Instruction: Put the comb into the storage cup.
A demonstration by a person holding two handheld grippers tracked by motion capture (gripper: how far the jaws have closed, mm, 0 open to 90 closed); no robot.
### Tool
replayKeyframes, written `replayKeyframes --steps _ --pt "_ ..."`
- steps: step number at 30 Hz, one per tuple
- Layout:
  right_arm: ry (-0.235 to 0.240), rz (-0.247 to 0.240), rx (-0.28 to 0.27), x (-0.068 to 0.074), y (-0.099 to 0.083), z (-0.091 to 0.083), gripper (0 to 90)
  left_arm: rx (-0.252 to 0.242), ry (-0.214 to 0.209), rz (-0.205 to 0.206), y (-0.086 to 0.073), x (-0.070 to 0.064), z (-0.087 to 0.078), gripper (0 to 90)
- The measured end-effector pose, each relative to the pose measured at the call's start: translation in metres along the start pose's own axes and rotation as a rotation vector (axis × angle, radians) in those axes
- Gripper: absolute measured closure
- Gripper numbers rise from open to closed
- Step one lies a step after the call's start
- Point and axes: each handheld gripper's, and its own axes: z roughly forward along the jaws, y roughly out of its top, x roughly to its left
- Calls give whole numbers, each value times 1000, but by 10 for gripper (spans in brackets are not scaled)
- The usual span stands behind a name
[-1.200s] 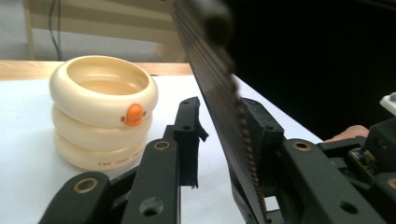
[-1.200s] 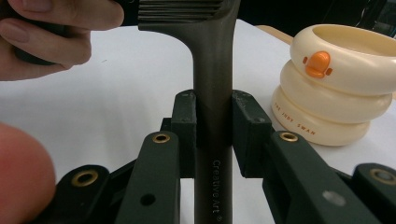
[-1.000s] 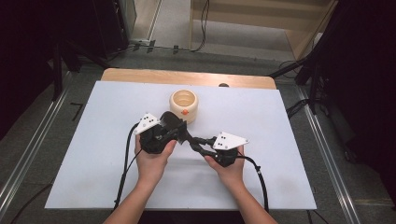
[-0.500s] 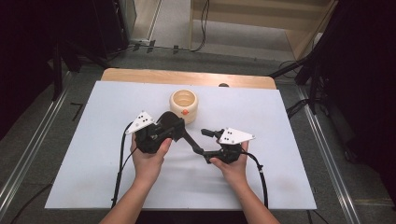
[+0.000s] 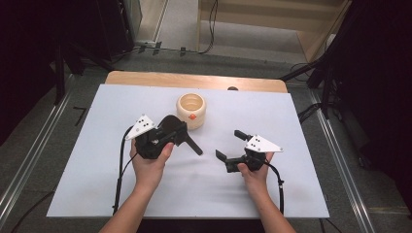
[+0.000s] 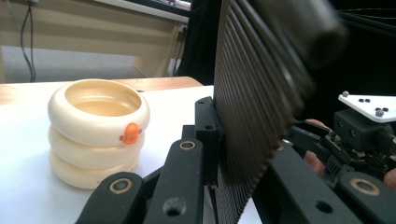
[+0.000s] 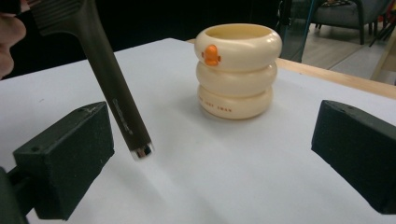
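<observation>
A: Starting nearest the person, what are the two hands doing?

B: The right gripper (image 5: 232, 146) is held just above the white table sheet (image 5: 97, 194), nearer the person than the cream cup and to its right. Its jaws stand wide apart with nothing between them.

A: And the other one?

B: The left gripper (image 5: 180, 137) sits just left of the cup and a little nearer the person. Its jaws are closed on a dark pen-like tool (image 7: 114, 84). In the left gripper view the ribbed jaw face presses flat against it.

A: Where does that tool point?

B: It slants down from the jaws towards the right gripper. Its metal-tipped end hovers just off the sheet, apart from the cup, and lies close to one of the open jaws in the right gripper view.

A: And the cup itself?

B: The cream cup (image 5: 191, 110) stands upright on the sheet beyond both grippers, shaped like three stacked rings with a small orange mark on the top ring. Neither gripper touches it. Behind it runs the wooden table edge (image 5: 145, 77).
</observation>
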Motion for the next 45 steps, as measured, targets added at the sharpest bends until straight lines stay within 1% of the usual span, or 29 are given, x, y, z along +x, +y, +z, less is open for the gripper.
replayKeyframes --steps 2,5,6,8,9,11,12,13,14,16,19,25,28,29,32,34,36,45 --pt "-18 7 5 -3 -3 -4 0 -4 -2 -1 0 1 -1 847" --pt "-27 15 8 -6 -7 -9 0 -4 2 3 2 2 -3 847" --pt "-39 15 9 -8 -10 -15 0 -8 2 6 3 3 -4 847" --pt "-41 13 8 -10 -11 -17 0 -10 3 4 4 4 -5 847" --pt "-54 16 12 -12 -14 -23 0 -12 5 3 4 4 -5 847" --pt "-56 14 9 -14 -15 -25 0 -12 9 6 5 5 -6 847" --pt "-69 18 10 -16 -18 -31 0 -14 9 5 6 6 -7 847" --pt "-69 18 10 -16 -18 -31 0 -14 11 5 6 6 -7 847" --pt "-78 15 10 -19 -21 -37 0 -14 13 6 7 7 -8 847" --pt "-86 19 9 -19 -22 -39 0 -14 11 8 7 8 -8 847" --pt "-79 24 -2 -23 -24 -47 0 -12 12 13 8 9 -9 847" --pt "-98 18 5 -23 -27 -57 0 -10 19 14 11 12 -10 847" --pt "-107 18 5 -24 -28 -62 0 -15 19 12 12 14 -11 847" --pt "-108 16 1 -25 -28 -64 0 -18 12 10 13 14 -11 847" --pt "-113 26 0 -27 -30 -70 0 -21 12 14 14 16 -11 847" --pt "-122 21 7 -28 -31 -74 0 -21 14 15 16 18 -12 847" --pt "-133 27 10 -30 -34 -81 0 -22 15 15 18 19 -13 847" --pt "-151 34 12 -35 -38 -95 0 -28 19 26 26 24 -14 847"
